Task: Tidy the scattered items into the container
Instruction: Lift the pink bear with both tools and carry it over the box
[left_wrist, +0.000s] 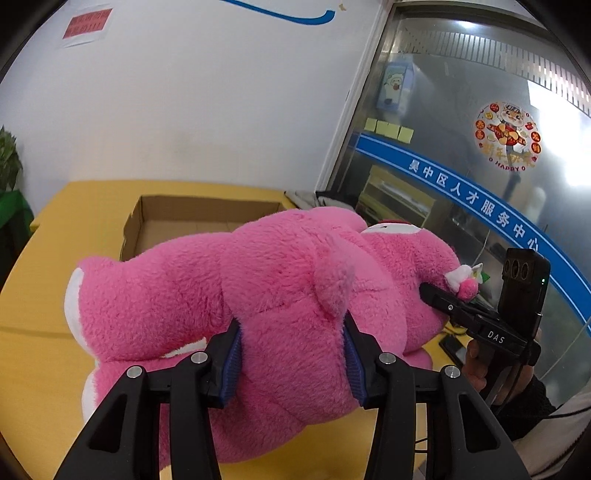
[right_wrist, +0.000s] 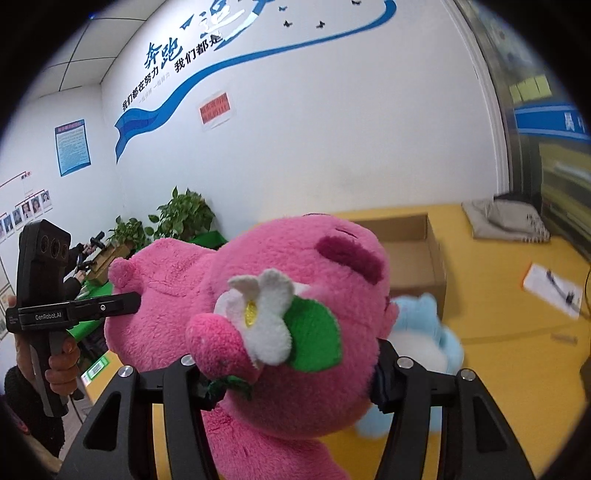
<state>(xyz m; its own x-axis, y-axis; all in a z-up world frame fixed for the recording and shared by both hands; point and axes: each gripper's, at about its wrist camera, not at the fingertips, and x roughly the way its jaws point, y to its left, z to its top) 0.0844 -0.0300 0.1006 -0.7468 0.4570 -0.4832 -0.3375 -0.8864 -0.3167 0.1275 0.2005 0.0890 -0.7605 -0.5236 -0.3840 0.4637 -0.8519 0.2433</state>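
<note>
Both grippers are clamping one large pink plush bear (left_wrist: 280, 295), holding it clear of the yellow table (left_wrist: 48, 288). The left gripper (left_wrist: 291, 354) is squeezing the toy's body between its blue pads (left_wrist: 231, 362), jaws about half open around the plush. The right gripper (right_wrist: 295, 373) is pinching the bear's head, beside the white felt flower (right_wrist: 258, 314) on its ear. An open cardboard box (left_wrist: 155, 221) is sitting on the far side of the table, beyond the bear. A pale blue plush toy (right_wrist: 428, 332) is lying on the table below the bear's head, near the box.
</note>
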